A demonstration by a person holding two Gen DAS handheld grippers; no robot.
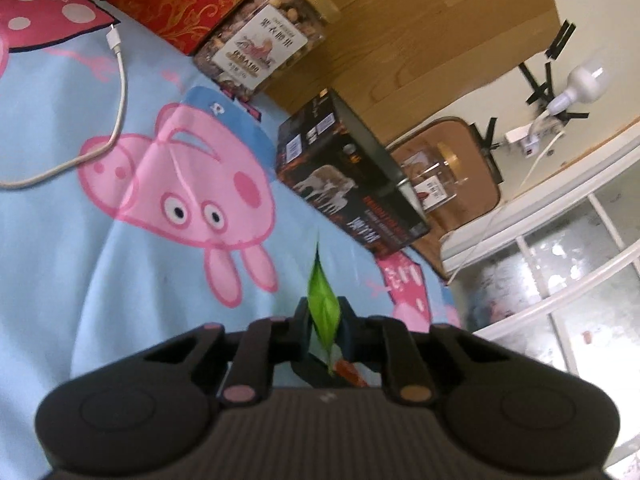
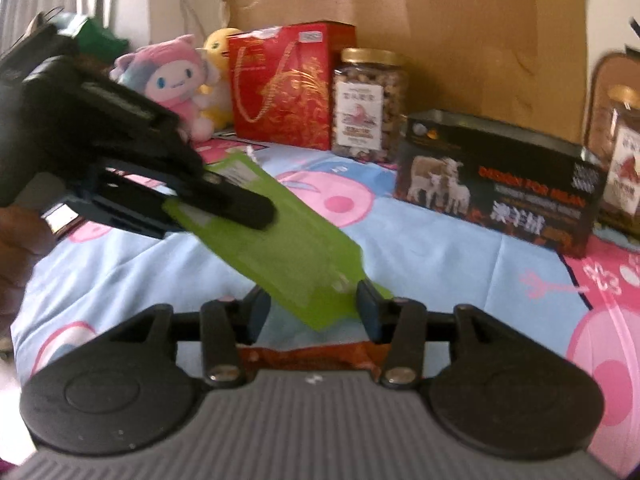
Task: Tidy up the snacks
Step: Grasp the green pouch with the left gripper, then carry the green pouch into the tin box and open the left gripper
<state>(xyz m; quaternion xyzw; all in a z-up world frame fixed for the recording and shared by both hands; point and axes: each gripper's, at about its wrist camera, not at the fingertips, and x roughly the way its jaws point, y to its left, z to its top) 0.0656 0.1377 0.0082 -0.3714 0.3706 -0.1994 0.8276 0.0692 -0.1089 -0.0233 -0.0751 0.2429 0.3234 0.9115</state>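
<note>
A green snack packet (image 1: 321, 294) stands edge-on between the fingers of my left gripper (image 1: 323, 309), which is shut on it. From the right wrist view the same left gripper (image 2: 224, 204) comes in from the left and clamps the packet's upper end. The flat green packet (image 2: 288, 248) slopes down to the right. Its lower end lies between the fingers of my right gripper (image 2: 314, 308), whose jaws stand apart and do not press on it. An orange-brown snack wrapper (image 2: 312, 354) lies just under the right gripper on the blue cartoon bedsheet (image 2: 460, 264).
Along the back stand a red gift bag (image 2: 284, 84), a gold-lidded nut jar (image 2: 370, 100), a black box with sheep on it (image 2: 496, 188) and a second jar (image 2: 624, 148). Plush toys (image 2: 172, 76) sit at the back left. A white cable (image 1: 116, 92) crosses the sheet.
</note>
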